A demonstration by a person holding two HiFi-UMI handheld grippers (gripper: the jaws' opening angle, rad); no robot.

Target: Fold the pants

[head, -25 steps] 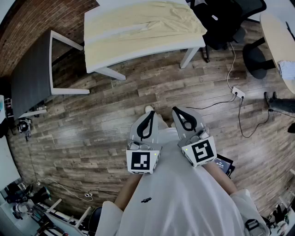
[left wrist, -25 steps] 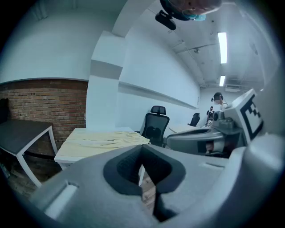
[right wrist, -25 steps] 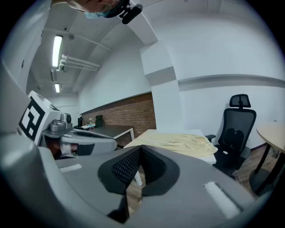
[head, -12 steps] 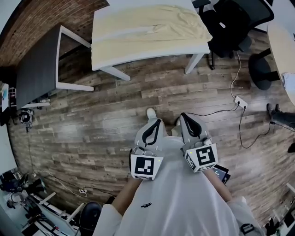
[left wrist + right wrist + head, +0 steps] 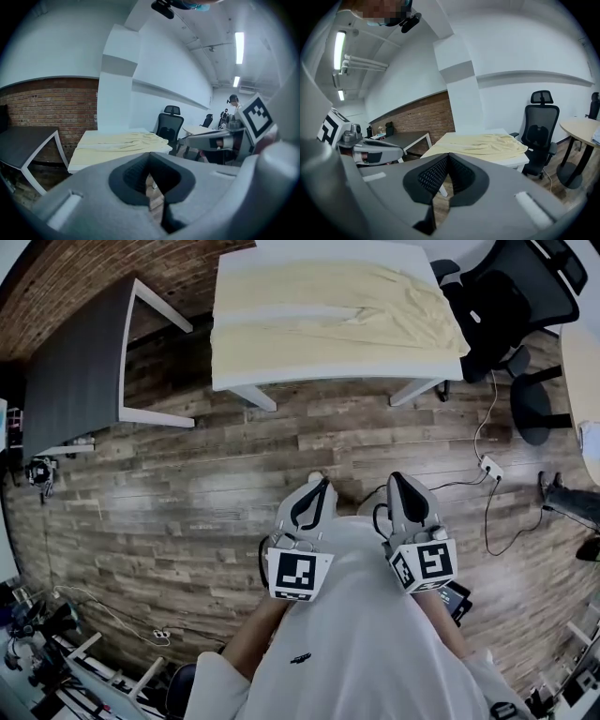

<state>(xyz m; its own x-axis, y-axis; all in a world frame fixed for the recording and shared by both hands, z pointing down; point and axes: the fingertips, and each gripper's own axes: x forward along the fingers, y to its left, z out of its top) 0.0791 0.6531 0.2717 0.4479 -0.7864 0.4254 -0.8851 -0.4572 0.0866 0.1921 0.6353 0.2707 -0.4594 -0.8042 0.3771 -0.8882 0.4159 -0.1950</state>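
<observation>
Folding has not begun: the left gripper (image 5: 317,489) and right gripper (image 5: 401,486), held side by side at the person's waist, are both closed and empty. The pale yellow pants (image 5: 328,306) lie spread on a white table (image 5: 337,374) well ahead of both. The next move is probably to cross the open wooden floor (image 5: 187,484) to reach them. A black office chair (image 5: 511,296) stands ahead to the right and a dark table (image 5: 80,371) ahead to the left.

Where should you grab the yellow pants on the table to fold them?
Probably the near long edge of the pants, coming from the front of the table: they lie flat, stretched sideways, that edge nearest the person.
</observation>
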